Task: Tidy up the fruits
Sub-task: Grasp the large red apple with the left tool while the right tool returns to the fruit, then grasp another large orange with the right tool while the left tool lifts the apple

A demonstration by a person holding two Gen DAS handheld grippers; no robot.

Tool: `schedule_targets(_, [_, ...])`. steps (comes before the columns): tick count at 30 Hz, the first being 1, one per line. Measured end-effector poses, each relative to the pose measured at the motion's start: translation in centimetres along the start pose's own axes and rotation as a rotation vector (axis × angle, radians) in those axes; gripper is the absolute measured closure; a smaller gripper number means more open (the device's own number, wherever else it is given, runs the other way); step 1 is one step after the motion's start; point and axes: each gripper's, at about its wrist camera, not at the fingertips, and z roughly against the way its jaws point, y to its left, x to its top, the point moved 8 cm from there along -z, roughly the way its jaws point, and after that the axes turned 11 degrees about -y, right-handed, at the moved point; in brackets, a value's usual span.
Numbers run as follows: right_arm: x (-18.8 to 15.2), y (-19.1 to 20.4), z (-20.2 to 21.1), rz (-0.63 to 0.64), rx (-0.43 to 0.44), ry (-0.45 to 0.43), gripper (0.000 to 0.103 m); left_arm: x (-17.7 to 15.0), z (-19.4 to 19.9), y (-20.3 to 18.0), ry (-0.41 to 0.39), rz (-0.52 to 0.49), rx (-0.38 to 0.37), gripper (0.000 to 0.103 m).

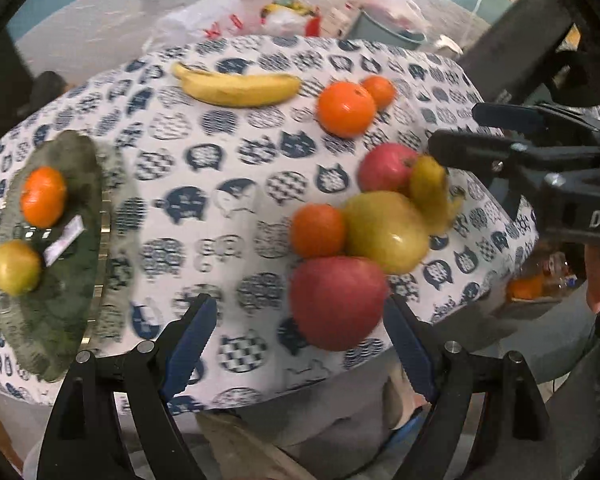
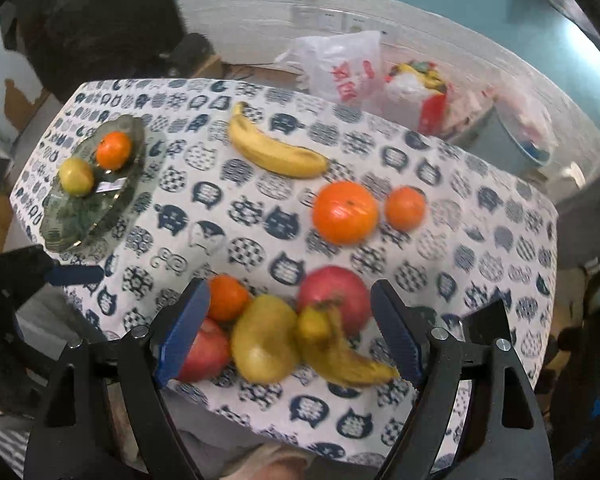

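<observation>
Left gripper (image 1: 300, 340) jaws wide — empty; right gripper (image 2: 290, 332) likewise — above fruit.

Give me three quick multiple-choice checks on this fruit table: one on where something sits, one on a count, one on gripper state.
1. Where does the long banana lie?
A. on the green plate
B. on the cloth, past the two loose oranges
C. in the white bag

2. How many fruits are on the green plate?
A. two
B. four
C. none

3. How does the right gripper stand?
A. shut on an apple
B. shut on the banana
C. open, holding nothing

Answers:
1 B: it lies on the patterned cloth, farther back than the large orange.
2 A: one orange and one yellow-green fruit sit there.
3 C: its blue pads stand wide apart over the fruit cluster.
</observation>
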Motion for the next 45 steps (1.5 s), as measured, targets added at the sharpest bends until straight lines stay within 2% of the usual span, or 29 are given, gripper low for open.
schedule_targets(12, [-2.8, -5.1, 0.9, -0.101, -0.040, 0.010, 0.021, -1.4, -4.7, -1.8, 0.103, 0.002, 0.000, 0.017])
schedule_targets(18, [-2.8, -5.5, 0.5, -0.112, -0.026, 0.013, 0.021, -1.7, -5.9, -1.8, 0.106, 0.010, -0.026, 0.017])
schedule_targets(21, [-2.9, -5.5, -0.1, -0.110, -0.024, 0.025, 0.021, -2.0, -6.3, -2.1, 0.117, 0.014, -0.064, 0.027])
schedule_targets(22, [-2.9, -5.4, -0.2, -0.111, -0.023, 0.028, 0.021, -2.0, -6.4, -2.2, 0.117, 0.011, -0.066, 0.027])
schedule_targets(28, [-2.8, -5.2, -1.2, -0.107, -0.019, 0.046, 0.021, -1.9, -6.0, -2.0, 0.094, -0.011, -0.061, 0.027])
schedule_targets(33, [-2.5, -5.0, -2.1, -0.106, -0.019, 0.058, 0.021, -0.7, -4.5, -1.4, 0.040, -0.024, -0.055, 0.027])
schedule_targets(40, [-1.5, -5.3, -3.8, -0.126, -0.022, 0.059, 0.021, 2.5, -2.6, 0.2, -0.049, -0.016, -0.006, 0.027])
schedule_targets(45, [-0.6, -5.6, -5.4, -0.139, -0.025, 0.062, 0.021, 5.0, -3.0, 2.6, -0.074, 0.050, 0.022, 0.027])
